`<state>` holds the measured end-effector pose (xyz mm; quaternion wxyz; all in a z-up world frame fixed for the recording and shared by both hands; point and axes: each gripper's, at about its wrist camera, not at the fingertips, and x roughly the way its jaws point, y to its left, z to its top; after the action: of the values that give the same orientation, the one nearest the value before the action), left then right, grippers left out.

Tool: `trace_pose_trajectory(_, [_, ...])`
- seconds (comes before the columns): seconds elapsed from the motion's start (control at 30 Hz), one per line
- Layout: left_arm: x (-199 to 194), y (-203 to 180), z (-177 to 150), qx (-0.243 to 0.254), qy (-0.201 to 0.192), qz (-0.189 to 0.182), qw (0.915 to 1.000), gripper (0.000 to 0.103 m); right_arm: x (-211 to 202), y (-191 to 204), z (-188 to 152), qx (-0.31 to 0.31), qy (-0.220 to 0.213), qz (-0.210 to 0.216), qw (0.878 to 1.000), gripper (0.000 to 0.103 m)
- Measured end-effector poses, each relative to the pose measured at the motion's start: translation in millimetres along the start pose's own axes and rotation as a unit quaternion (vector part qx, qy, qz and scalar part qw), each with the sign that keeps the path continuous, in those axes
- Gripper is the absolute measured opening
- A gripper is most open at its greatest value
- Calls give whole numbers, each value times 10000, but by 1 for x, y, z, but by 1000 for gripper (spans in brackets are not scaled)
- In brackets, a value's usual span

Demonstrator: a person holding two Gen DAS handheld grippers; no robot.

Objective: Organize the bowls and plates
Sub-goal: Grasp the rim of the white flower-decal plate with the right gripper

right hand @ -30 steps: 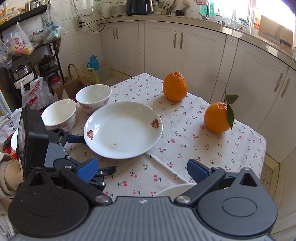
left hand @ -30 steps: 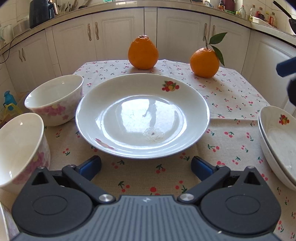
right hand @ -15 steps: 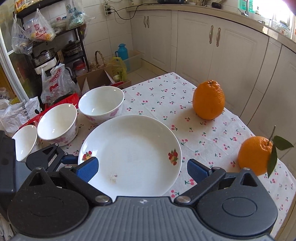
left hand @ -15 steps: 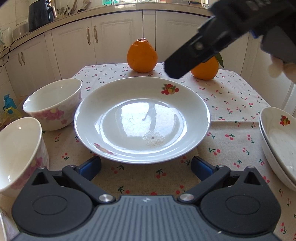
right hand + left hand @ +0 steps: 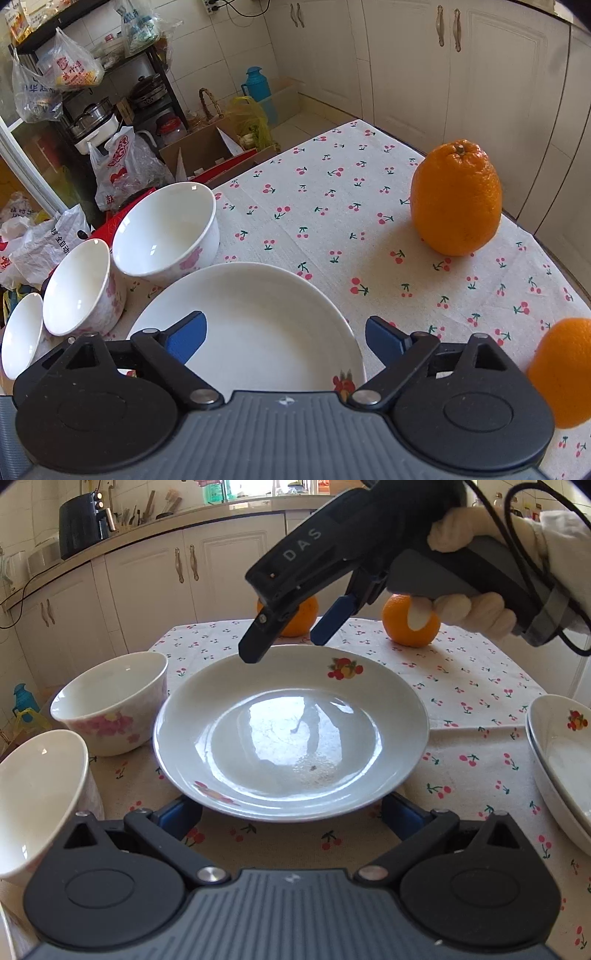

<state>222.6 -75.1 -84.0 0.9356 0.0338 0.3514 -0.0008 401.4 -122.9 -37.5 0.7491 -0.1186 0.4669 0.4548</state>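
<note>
Plate at centre of the cherry-print cloth, lying flat between our two grippers: we see the left gripper low at its near rim, fingers spread wide to either side and clamped on nothing, while the right gripper hangs over the far rim, tilted down, its fingers apart and one on each side of that edge. In the right wrist view the plate fills the space just ahead of the right gripper, so we judge this hand the nearer one for a rim pinch. The plate is round and has no long axis; the rim is the only hold. To its left stand two bowls, the nearer almost touching the rim; to its right lies a stack of plates, well apart, with bare cloth between. Two oranges sit beyond. We judge the rightward path the open one.
</note>
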Motion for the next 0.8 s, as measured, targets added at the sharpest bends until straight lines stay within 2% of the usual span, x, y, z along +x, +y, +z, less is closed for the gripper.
trace_pose_trajectory(0.03, [0, 0, 0, 10, -9, 7, 10000, 102, 4, -3, 3, 13, 42, 84, 10000, 87])
trace_pose_trajectory(0.17, [1, 1, 1, -15, -2, 29, 10000, 102, 15, -10, 7, -13, 228, 171, 9996, 77])
trace_pose_trajectory(0.27, [2, 1, 3, -24, -23, 58, 10000, 102, 20, -16, 9, 5, 346, 318, 9989, 74])
trace_pose_trajectory(0.37, [3, 1, 3, -29, -12, 62, 10000, 102, 25, -23, 9, 100, 403, 570, 9975, 72])
trace_pose_trajectory(0.57, [2, 2, 3, 15, 37, 66, 10000, 102, 22, -25, 4, 135, 463, 763, 9959, 72])
trace_pose_trajectory(0.8, [-6, -1, 1, 251, 58, 65, 9996, 102, 14, -26, -8, 208, 480, 802, 9954, 72])
